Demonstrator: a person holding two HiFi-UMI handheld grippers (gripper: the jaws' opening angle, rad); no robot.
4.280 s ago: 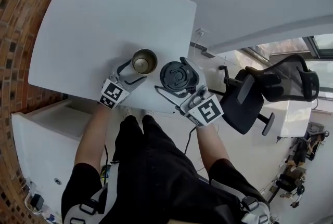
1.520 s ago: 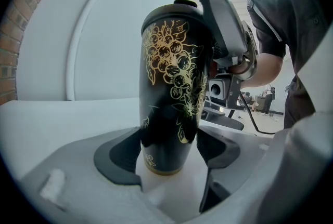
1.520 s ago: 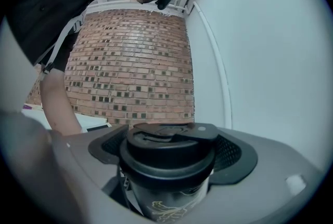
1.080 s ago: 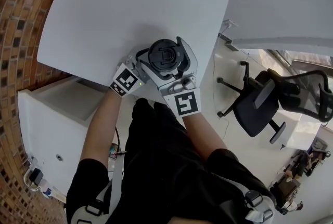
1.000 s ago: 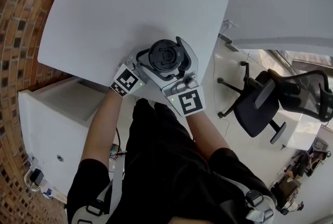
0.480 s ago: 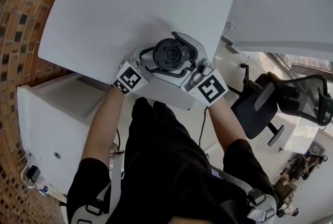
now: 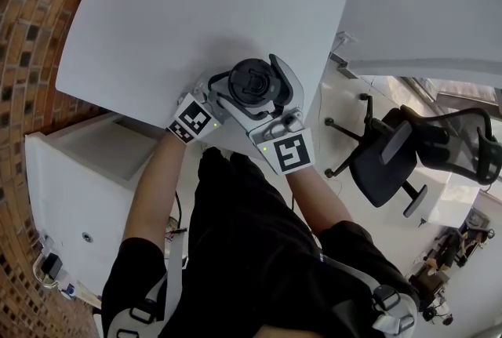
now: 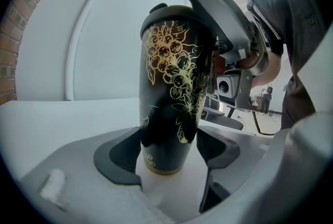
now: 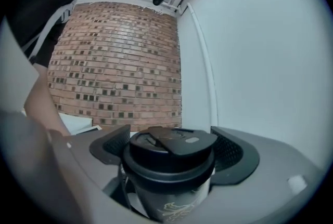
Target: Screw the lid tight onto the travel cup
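Noted left gripper [image 8: 167,153] clamped low on travel cup [image 8: 174,88] at table's [image 7: 157,30] near edge, bracing against twist. Noted right gripper [image 9: 169,155] just closing onto lid [image 7: 252,83], presumably for tightening.

Glossy cup, matt plastic, rough brick.

The travel cup [image 8: 171,93] between the left gripper's [image 8: 169,148] jaws has a glossy black coat with shiny gold print. Its lid [image 9: 169,153] looks like smooth, matt black plastic. The gripper's shell is smooth pale-grey plastic, its pads [image 8: 117,158] matt black. The table [image 7: 172,23] under it is smooth matt white, and the wall [image 7: 31,15] at its left is rough red brick.
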